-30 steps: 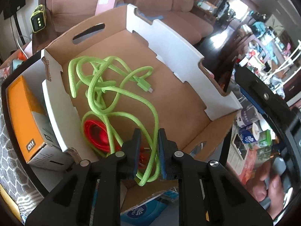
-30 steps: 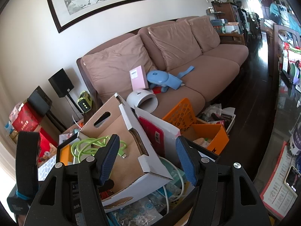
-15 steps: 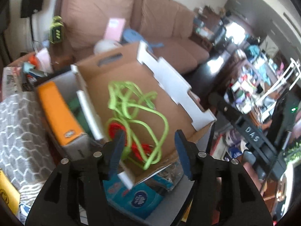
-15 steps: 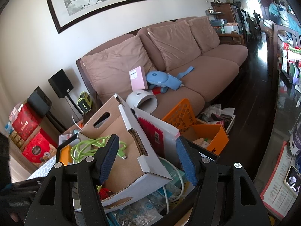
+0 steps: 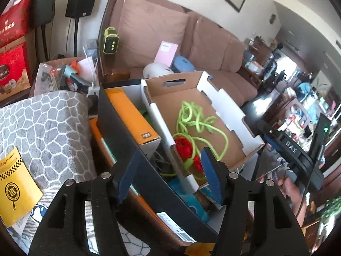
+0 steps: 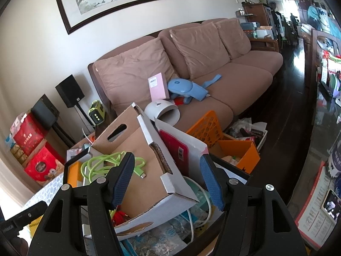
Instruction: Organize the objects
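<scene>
black left gripper (image 5: 168,175) tilts down, jaws just opening, empty.

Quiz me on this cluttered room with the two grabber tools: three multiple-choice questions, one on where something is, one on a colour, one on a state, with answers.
1. Where does the green cable lie?
A. on the sofa
B. in the cardboard box
C. on the grey blanket

2. What colour is the bundle under the cable's near end?
A. red
B. blue
C. white

3. How does the left gripper stand?
A. shut on the cable
B. shut on the box wall
C. open, holding nothing

Answers: 1 B, the cable sprawls across the box floor. 2 A, it shows red beside the box's white wall. 3 C, its jaws have just been opening and its pads press on nothing.
</scene>
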Demonstrator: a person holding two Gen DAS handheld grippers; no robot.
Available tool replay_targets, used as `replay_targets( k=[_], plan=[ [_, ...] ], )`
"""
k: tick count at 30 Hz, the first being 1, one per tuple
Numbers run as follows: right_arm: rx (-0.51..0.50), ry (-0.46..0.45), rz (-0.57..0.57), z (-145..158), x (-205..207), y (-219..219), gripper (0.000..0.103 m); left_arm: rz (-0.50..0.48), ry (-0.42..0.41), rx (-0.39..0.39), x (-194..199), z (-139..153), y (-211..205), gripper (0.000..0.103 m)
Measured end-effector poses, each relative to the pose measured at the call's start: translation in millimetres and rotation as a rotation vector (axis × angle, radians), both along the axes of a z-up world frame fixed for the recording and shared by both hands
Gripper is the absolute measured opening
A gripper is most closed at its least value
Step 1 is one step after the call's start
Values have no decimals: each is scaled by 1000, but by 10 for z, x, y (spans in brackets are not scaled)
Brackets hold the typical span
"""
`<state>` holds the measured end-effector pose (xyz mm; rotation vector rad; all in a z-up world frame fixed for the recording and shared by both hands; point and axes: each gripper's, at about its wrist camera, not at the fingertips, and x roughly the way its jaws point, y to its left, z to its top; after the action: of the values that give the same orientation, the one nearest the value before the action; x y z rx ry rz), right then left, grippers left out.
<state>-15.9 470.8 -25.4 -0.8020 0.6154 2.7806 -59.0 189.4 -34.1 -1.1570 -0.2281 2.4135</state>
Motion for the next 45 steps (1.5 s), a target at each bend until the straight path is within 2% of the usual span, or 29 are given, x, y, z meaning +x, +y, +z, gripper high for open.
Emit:
replay_targets(
  k=[5,11,13,18,20,21,23,25,31,32,34,35,36,37,38,40,43,45],
  plan=[
    [-3,-1,-2,-8,-8,1,65,23,-27,-58,-111,-31,80,57],
    [6,-7,-4,-23,-17,-11,68,31,-91,-154,-392,-229,329,59],
    [11,-9,-2,-29,-19,-19,68,24,-57,-192,-394,-226,465,60],
    [8,-9,-6,-33,-15,-12,68,-28,-41,-274,-427,-292,790,58],
    [5,-6,-10,-30,-8,-4,68,-36,-50,-305,-460,-338,859,52],
    [3,-5,-10,-27,-3,-5,68,-38,-47,-312,-482,-345,892,50],
    [9,-3,-9,-20,-8,-8,69,-41,-63,-330,-565,-356,941,38],
    [10,-6,-6,-28,-16,-13,69,-42,-92,-334,-673,-377,982,34],
    [2,-3,-15,-22,-6,15,69,-35,-82,-376,-871,-415,1128,35],
    [-1,-1,-18,-20,-1,29,69,-38,-94,-367,-896,-435,1147,41],
    [-3,3,-24,-10,13,47,69,-65,-165,-343,-977,-572,1219,42],
    [-4,4,-26,-6,20,55,69,-81,-177,-357,-993,-631,1275,42],
    [-6,4,-27,-3,20,63,69,-86,-200,-372,-1011,-679,1308,41],
    [-8,4,-26,-4,20,68,69,-71,-185,-385,-997,-678,1326,33],
    [-9,4,-26,-4,18,71,69,-67,-187,-364,-994,-666,1317,20],
    [-12,2,-23,-6,12,70,69,-85,-230,-349,-998,-690,1324,13],
    [-16,4,-17,-2,13,63,69,-98,-209,-398,-952,-624,1314,11],
    [-18,5,-16,2,15,71,69,-91,-199,-409,-956,-541,1246,14]
  ],
)
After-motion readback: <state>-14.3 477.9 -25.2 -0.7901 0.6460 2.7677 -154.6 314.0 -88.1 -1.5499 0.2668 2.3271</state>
